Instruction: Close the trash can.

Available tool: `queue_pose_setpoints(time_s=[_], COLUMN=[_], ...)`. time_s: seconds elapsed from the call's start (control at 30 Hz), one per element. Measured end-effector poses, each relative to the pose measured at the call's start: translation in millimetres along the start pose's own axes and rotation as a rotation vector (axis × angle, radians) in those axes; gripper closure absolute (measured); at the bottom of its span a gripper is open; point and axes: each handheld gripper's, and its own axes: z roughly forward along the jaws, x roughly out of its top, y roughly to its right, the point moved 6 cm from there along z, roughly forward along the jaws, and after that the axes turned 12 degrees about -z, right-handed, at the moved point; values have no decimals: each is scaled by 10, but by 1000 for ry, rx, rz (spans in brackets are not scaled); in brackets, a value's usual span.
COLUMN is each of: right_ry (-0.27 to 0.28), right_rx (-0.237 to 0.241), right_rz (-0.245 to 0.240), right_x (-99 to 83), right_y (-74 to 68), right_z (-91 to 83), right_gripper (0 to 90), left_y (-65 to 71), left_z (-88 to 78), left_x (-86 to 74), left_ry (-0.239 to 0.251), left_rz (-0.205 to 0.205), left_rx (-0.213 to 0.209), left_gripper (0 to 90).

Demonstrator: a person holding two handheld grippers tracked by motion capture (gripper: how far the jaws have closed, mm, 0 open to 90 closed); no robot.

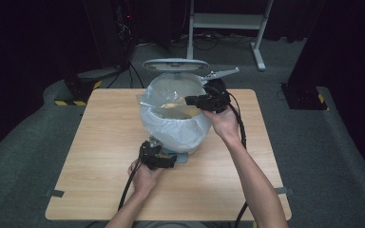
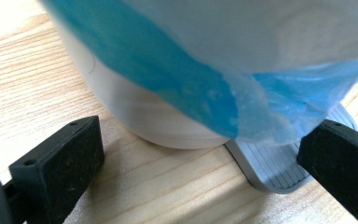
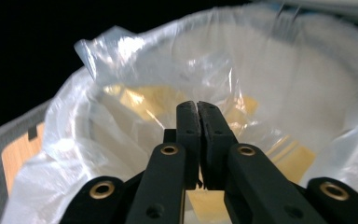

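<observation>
1. The bin (image 1: 176, 121) stood mid-table with its lid (image 1: 176, 64) up, a thin plastic liner (image 1: 171, 128) draped over the rim and yellowish scraps (image 3: 144, 100) inside.
2. My right gripper (image 3: 198, 109) hung over the mouth, jaws pressed together; I could not tell whether film was caught between them.
3. My left gripper (image 1: 158, 156) sat spread at the base, one jaw beside the foot pedal (image 2: 272, 168).
4. I judged a hasty pull might tear the liner or tip the bin on the table (image 1: 100, 156).
</observation>
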Motion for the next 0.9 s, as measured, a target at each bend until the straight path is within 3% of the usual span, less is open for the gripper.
queue_pose_setpoints(time_s=[0.23, 0.3, 0.47, 0.7, 0.77, 0.9], right_ry=[-78, -57, 10, -3, -26, -72], right_rx=[22, 21, 10, 25, 21, -10], right_rz=[-6, -6, -26, -65, -72, -105], right_x=[-96, -90, -32, 8, 6, -7], right_y=[-21, -34, -103, -231, -247, -258], right_z=[142, 119, -4, 35, 89, 163], right_gripper=[879, 847, 668, 606, 622, 840], left_y=[0, 0, 0, 0, 0, 0], left_z=[0, 0, 0, 0, -1, -1], left_x=[0, 0, 0, 0, 0, 0], left_ry=[0, 0, 0, 0, 0, 0], left_rz=[0, 0, 0, 1, 1, 1], left_rx=[0, 0, 0, 0, 0, 0], left_gripper=[6, 6, 6, 6, 6, 6])
